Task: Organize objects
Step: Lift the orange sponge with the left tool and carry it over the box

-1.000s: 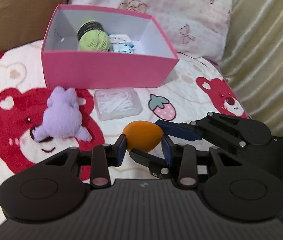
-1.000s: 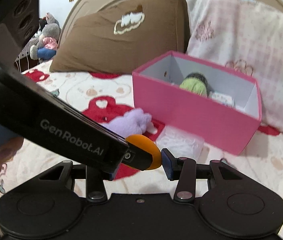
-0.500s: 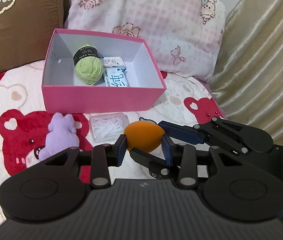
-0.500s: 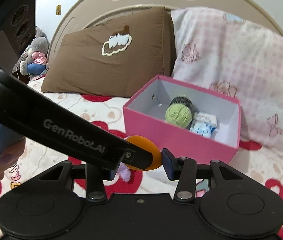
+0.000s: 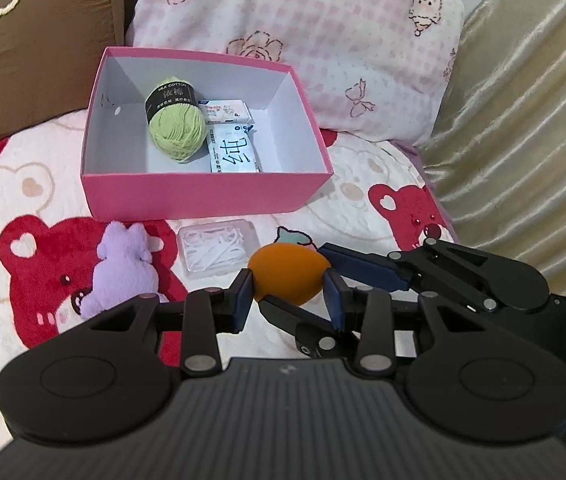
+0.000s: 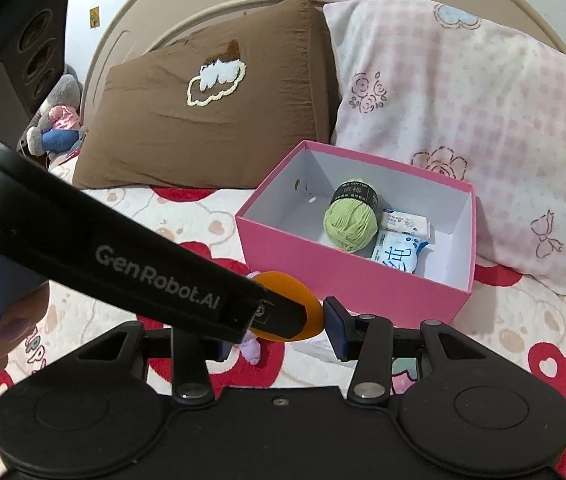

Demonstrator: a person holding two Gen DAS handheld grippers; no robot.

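Observation:
Both grippers hold one orange egg-shaped sponge [image 5: 288,273], lifted above the blanket. My left gripper [image 5: 288,295] is shut on it from the sides. My right gripper [image 6: 279,328] is shut on it too; its fingers [image 5: 359,268] reach in from the right in the left wrist view. The sponge also shows in the right wrist view [image 6: 307,316], partly hidden by the left gripper's body [image 6: 131,268]. A pink open box [image 5: 203,196] lies ahead, holding green yarn [image 5: 177,126] and two white packets [image 5: 235,152]. A purple plush [image 5: 121,268] and a clear box of floss picks [image 5: 217,252] lie in front of it.
A brown pillow [image 6: 219,108] and a pink checked pillow [image 6: 463,120] stand behind the box [image 6: 363,280]. A gold curtain [image 5: 523,120] hangs at the right. The bear-print blanket [image 5: 11,200] covers the bed. Soft toys [image 6: 57,124] sit at the far left.
Both grippers have risen together with the sponge, so the box is seen more from above and its contents show fully. The plush and floss box stayed put.

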